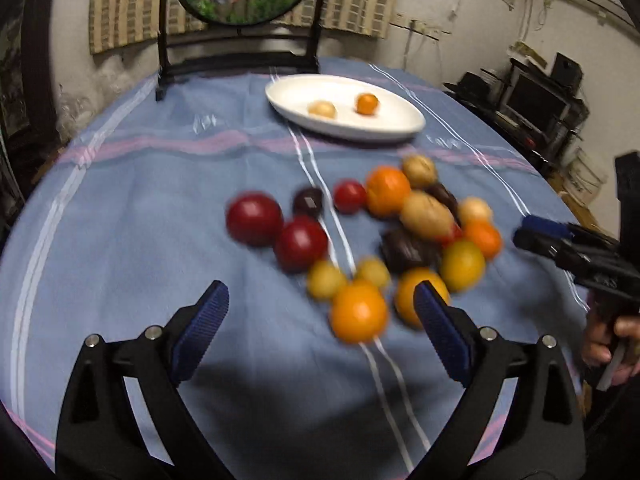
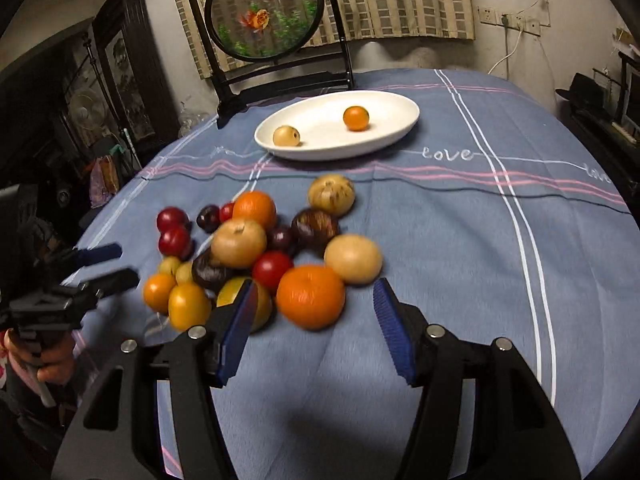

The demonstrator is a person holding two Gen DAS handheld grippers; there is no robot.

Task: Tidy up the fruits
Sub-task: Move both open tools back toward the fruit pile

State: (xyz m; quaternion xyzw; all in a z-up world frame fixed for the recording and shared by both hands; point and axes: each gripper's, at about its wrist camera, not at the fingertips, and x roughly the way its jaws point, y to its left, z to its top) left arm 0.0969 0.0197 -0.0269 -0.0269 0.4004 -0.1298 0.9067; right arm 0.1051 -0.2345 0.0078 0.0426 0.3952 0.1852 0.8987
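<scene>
A heap of fruit lies on the blue tablecloth: oranges [image 2: 310, 296], red plums [image 1: 254, 219], tan pears [image 2: 353, 259], dark purple fruits [image 2: 315, 226] and small yellow ones [image 1: 326, 280]. Behind it a white oval plate [image 2: 320, 154] holds one small orange [image 2: 356, 118] and one tan fruit [image 2: 286, 136]. My left gripper [image 1: 320, 296] hovers open at the heap's near edge with nothing between its pads. My right gripper [image 2: 316, 292] is open too, with an orange just beyond its fingertips, untouched. Each gripper also shows at the edge of the other's view, the right gripper [image 1: 528, 232] and the left gripper [image 2: 116, 264].
A round goldfish screen [image 2: 264, 16] on a dark stand sits at the table's far edge behind the plate. Dark cabinets [image 2: 100, 80] stand to the left and shelves with electronics [image 1: 536, 100] to the right. Bare cloth [image 2: 460, 240] stretches right of the heap.
</scene>
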